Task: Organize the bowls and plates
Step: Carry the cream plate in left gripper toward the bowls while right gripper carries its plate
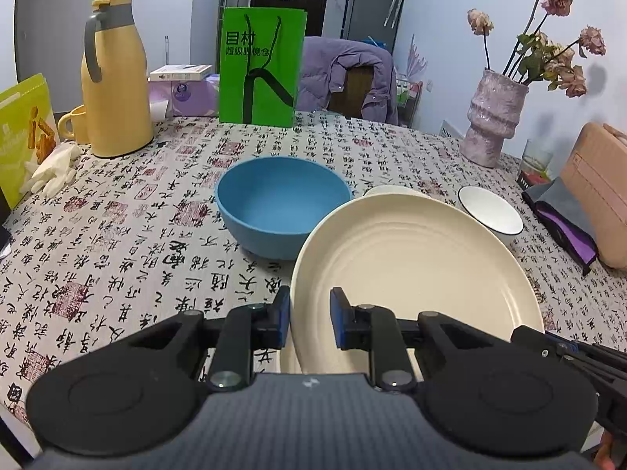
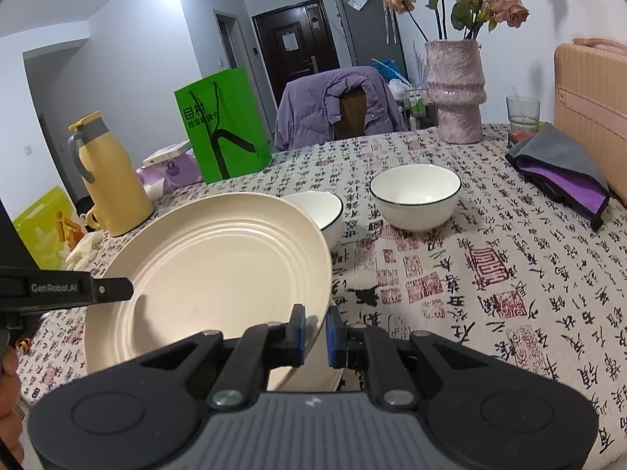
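A cream ribbed plate (image 1: pixel 411 266) hangs tilted over the patterned tablecloth, held at both sides. My left gripper (image 1: pixel 310 313) is shut on its left rim, and my right gripper (image 2: pixel 315 329) is shut on its right rim. The edge of a second cream plate (image 2: pixel 313 378) shows just beneath it. A blue bowl (image 1: pixel 284 203) stands behind the plate to the left. Two white bowls with black rims stand beyond it, one near (image 2: pixel 319 209) and one farther right (image 2: pixel 415 196). The left gripper's finger (image 2: pixel 113 289) shows at the plate's far rim in the right wrist view.
A yellow jug (image 1: pixel 113 86), a mug and white gloves (image 1: pixel 53 172) are at the back left. A green bag (image 1: pixel 260 66) stands at the far edge, before a chair with a purple jacket. A pink vase (image 1: pixel 493 117), a grey-purple cloth (image 2: pixel 564 168) and a pink case (image 2: pixel 591 109) stand on the right.
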`<move>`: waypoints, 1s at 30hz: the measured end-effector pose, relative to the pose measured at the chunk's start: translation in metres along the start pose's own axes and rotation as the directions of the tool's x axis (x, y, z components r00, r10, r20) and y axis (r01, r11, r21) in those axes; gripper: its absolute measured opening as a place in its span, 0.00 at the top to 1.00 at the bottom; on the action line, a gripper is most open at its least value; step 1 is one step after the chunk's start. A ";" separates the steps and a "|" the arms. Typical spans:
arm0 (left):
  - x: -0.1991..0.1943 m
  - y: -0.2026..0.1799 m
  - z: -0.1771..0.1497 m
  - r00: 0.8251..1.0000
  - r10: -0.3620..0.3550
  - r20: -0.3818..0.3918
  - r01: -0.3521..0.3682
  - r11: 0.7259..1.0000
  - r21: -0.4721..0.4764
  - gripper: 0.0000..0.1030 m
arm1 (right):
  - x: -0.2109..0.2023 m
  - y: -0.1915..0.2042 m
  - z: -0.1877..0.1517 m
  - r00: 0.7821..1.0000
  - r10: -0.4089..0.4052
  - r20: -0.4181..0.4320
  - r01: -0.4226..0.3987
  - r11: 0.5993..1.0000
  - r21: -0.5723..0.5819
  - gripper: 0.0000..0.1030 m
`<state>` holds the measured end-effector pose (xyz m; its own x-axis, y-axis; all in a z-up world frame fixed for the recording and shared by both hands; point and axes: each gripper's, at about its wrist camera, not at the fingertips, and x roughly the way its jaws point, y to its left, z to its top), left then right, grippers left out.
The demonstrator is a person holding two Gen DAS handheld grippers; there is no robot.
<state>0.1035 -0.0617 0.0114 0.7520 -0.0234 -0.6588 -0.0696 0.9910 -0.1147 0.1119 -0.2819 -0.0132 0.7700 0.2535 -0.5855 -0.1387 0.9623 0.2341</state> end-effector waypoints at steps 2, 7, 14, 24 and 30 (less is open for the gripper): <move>0.002 0.000 -0.002 1.000 0.000 -0.006 0.000 1.000 0.003 0.80 | 0.002 0.000 -0.002 1.000 -0.002 -0.007 0.002 1.000 0.000 0.90; 0.007 0.001 -0.007 1.000 0.001 -0.023 -0.001 1.000 0.009 0.80 | 0.005 -0.001 -0.006 1.000 -0.009 -0.020 0.009 1.000 0.000 0.90; 0.015 0.001 -0.013 0.999 0.006 -0.043 -0.005 1.000 0.021 0.80 | 0.010 -0.001 -0.010 0.999 -0.020 -0.034 0.020 1.000 -0.006 0.90; 0.025 0.000 -0.021 0.997 0.016 -0.070 -0.013 0.999 0.044 0.80 | 0.016 0.001 -0.014 0.998 -0.051 -0.043 0.050 0.998 -0.036 0.90; 0.031 -0.001 -0.025 0.996 0.020 -0.085 -0.015 0.999 0.052 0.80 | 0.020 0.004 -0.017 0.996 -0.074 -0.040 0.072 0.995 -0.062 0.90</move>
<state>0.1105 -0.0667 -0.0274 0.6919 -0.0149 -0.7219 -0.0471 0.9967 -0.0657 0.1159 -0.2711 -0.0367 0.7525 0.1851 -0.6320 -0.1215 0.9822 0.1430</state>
